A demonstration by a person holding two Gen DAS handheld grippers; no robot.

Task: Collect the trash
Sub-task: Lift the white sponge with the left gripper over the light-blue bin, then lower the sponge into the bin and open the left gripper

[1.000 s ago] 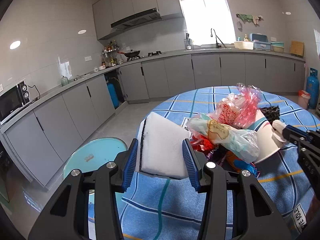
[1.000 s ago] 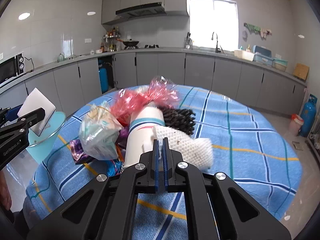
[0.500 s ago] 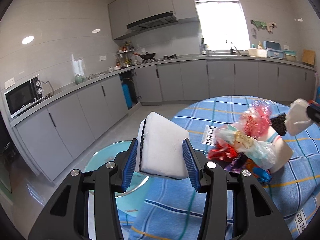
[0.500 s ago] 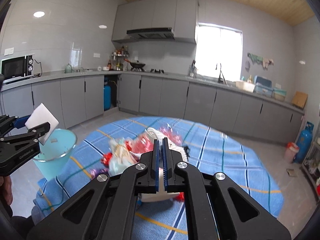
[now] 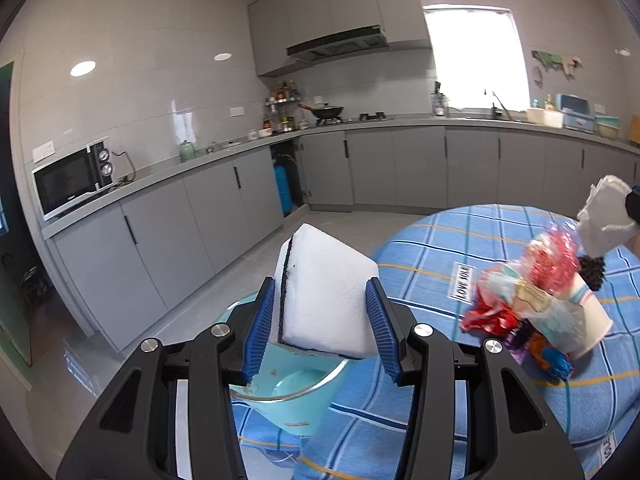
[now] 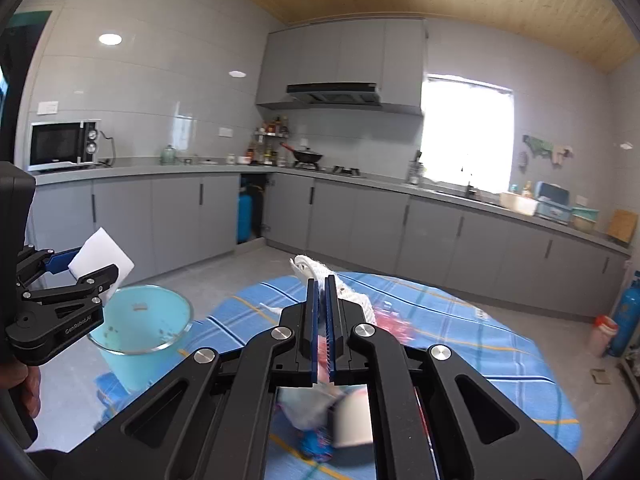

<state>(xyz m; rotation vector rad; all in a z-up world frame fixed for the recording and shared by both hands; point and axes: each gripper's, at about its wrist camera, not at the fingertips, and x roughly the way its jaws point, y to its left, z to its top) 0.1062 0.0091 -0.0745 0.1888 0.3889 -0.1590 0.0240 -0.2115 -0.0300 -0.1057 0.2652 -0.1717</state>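
My left gripper (image 5: 322, 316) is shut on a white foam block (image 5: 326, 300) with a dark edge and holds it just above the light blue trash bin (image 5: 288, 396). From the right wrist view the block (image 6: 102, 254) hangs over the bin (image 6: 140, 336) at the left. My right gripper (image 6: 320, 308) is shut on a white foam net (image 6: 320, 270), lifted high above the table; it shows at the far right of the left wrist view (image 5: 604, 216). A trash pile (image 5: 532, 312) with a paper cup, red wrapper and plastic bags lies on the blue checked tablecloth (image 5: 460, 248).
The bin stands on the floor at the left edge of the round table (image 6: 460, 320). Grey kitchen cabinets (image 5: 192, 232) run along the left and back walls. A blue gas cylinder (image 6: 626, 312) and a small pink bin (image 6: 602, 334) stand at the far right.
Both grippers have risen and moved left. The left one carried the foam block from over the table to above the bin. The right one lifted the foam net off the pile.
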